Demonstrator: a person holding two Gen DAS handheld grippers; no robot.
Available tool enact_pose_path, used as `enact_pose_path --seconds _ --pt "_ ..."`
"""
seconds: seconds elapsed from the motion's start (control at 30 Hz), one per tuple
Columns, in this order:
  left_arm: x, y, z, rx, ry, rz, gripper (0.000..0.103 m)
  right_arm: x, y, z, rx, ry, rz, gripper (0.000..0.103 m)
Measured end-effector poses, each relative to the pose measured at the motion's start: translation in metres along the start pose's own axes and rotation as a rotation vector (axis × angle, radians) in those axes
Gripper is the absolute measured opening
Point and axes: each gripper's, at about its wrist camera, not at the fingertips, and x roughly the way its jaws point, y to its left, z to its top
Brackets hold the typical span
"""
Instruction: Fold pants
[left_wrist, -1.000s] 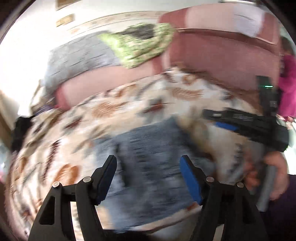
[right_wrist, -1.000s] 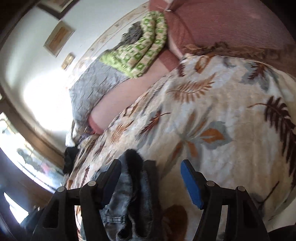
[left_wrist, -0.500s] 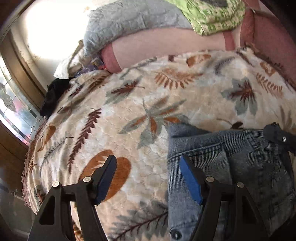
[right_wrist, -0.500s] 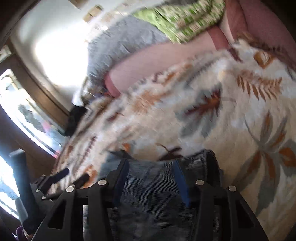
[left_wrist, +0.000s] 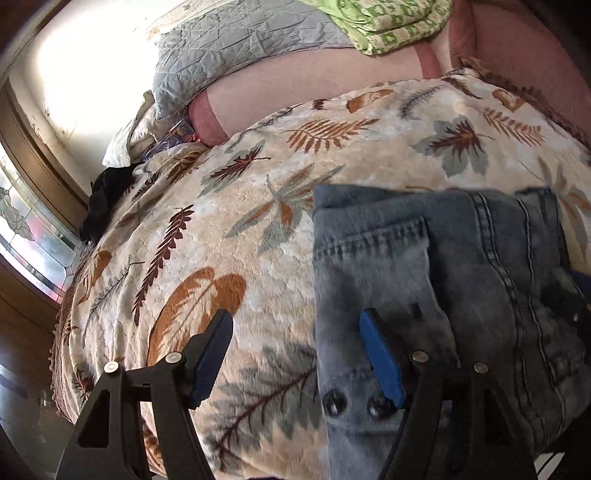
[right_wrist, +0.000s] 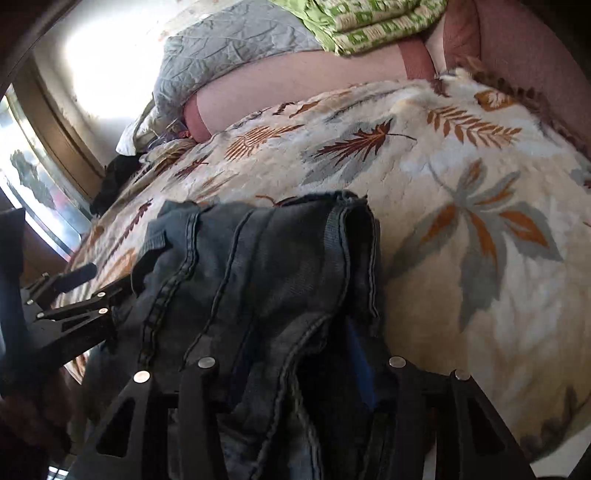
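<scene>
Since half a second ago, both cameras have sunk closer to the jeans (left_wrist: 443, 295), which now fill more of each view.

From the left wrist camera, the left gripper (left_wrist: 295, 354) stands wide apart and holds nothing: its right blue pad (left_wrist: 380, 365) sits over the jeans' left edge near two rivets, while its left finger lies over the leaf-print blanket (left_wrist: 258, 184). The folded jeans spread from 5 toward 3 o'clock, back pocket up.

From the right wrist camera, denim is heaped over the right gripper (right_wrist: 295, 350); a fold runs between its fingers and hides the pads, so I cannot tell its grip. Only this view shows the left tool at 9 o'clock.

Farther off, at 12 o'clock, lie a grey pillow (left_wrist: 240, 40) and green patterned cloth (left_wrist: 388, 22).
</scene>
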Motion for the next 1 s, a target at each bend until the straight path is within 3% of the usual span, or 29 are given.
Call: enact_pose_path --seconds 0.23,0.33,0.5,0.7,1.0 --pt "-0.019 0.002 -0.010 -0.016 -0.020 -0.004 0.072 -0.018 0.007 -0.017 -0.057 -0.021 -0.053 0.052" --pt "-0.039 0.009 -0.010 -0.035 -0.059 -0.009 0.072 -0.030 0.003 -0.016 0.004 -0.007 -0.036 0.062" --pt "-0.076 0.022 -0.006 -0.065 -0.150 -0.016 0.072 -0.062 -0.008 -0.014 0.058 -0.113 -0.006 0.063" --pt "-0.108 0.032 0.001 -0.102 -0.215 -0.043 0.072 -0.087 -0.004 -0.009 0.012 -0.204 0.000 0.066" --pt "-0.117 0.027 0.007 -0.112 -0.214 -0.063 0.072 -0.088 -0.017 -0.009 0.056 -0.236 0.030 0.066"
